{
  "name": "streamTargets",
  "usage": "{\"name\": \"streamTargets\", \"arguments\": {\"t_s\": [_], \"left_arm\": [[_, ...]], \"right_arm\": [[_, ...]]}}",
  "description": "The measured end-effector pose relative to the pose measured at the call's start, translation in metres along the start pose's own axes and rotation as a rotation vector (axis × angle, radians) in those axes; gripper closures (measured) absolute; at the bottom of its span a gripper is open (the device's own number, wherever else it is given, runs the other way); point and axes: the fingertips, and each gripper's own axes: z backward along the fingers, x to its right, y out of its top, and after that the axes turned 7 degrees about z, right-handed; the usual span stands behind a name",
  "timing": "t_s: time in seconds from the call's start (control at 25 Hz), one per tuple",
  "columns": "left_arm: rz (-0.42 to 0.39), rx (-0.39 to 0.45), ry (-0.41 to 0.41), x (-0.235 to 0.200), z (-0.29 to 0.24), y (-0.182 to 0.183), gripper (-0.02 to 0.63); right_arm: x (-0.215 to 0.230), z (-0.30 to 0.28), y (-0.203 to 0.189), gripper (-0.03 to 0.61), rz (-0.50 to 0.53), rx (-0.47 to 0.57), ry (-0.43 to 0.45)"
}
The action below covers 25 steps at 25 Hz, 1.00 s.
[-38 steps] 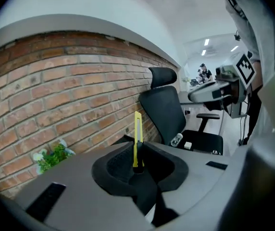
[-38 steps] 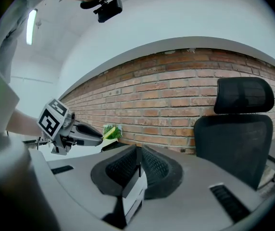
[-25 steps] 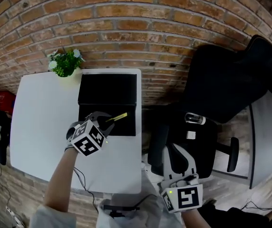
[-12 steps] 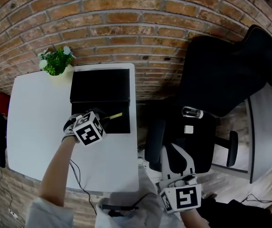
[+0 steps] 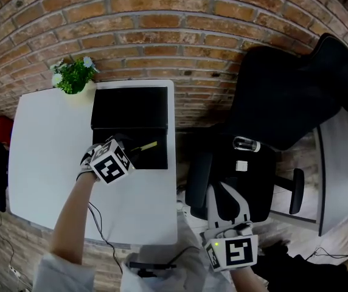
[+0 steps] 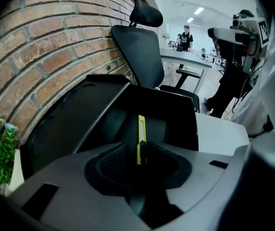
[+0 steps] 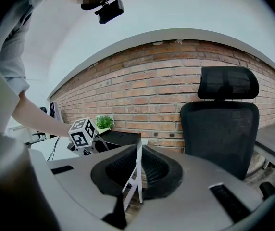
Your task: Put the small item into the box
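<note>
A slim yellow cutter [image 5: 145, 145] sticks out of my left gripper [image 5: 131, 148], which is shut on it and hovers over the lower tray of the open black box [image 5: 157, 158]. The box lies on the white table [image 5: 52, 163], its lid [image 5: 128, 106] flat toward the brick wall. In the left gripper view the cutter [image 6: 140, 137] stands upright between the shut jaws of the left gripper [image 6: 140, 154], with the box's inside [image 6: 173, 121] just beyond. My right gripper [image 5: 226, 193] hangs low beside the chair, shut on nothing; in its own view the right gripper [image 7: 138, 163] faces the table corner.
A small potted plant [image 5: 72, 76] stands at the table's far left corner. A black office chair [image 5: 283, 102] fills the space right of the table. A cable [image 5: 98, 224] trails over the table's near edge. A person [image 6: 186, 35] stands far off.
My left gripper, still shut on the yellow cutter, has moved a little forward over the box. The right gripper has stayed put. The head camera shifted slightly.
</note>
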Motion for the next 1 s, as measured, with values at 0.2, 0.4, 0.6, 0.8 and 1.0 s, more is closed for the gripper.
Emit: {"name": "streamTargets", "arguments": {"t_s": [0.2,0.4,0.6,0.8,1.0], "left_arm": [[0.097,0.151,0.078,-0.012,0.026,0.017,0.489],[0.142,0.282,0.166,-0.016,0.072,0.036,0.585],[0.223,0.447,0.252,-0.011,0.132,0.055,0.595],[0.286,0.568,0.362,0.001,0.191,0.064,0.595],[0.341,0.651,0.499,0.014,0.244,0.062,0.595]], "right_arm": [[-0.003,-0.002,0.007,0.518,0.013,0.017,0.016],[-0.008,-0.006,0.021,0.518,0.036,0.05,0.044],[-0.015,-0.007,0.043,0.518,0.057,0.101,0.074],[-0.025,-0.003,0.07,0.518,0.082,0.158,0.112],[-0.036,0.004,0.101,0.518,0.121,0.223,0.155]]}}
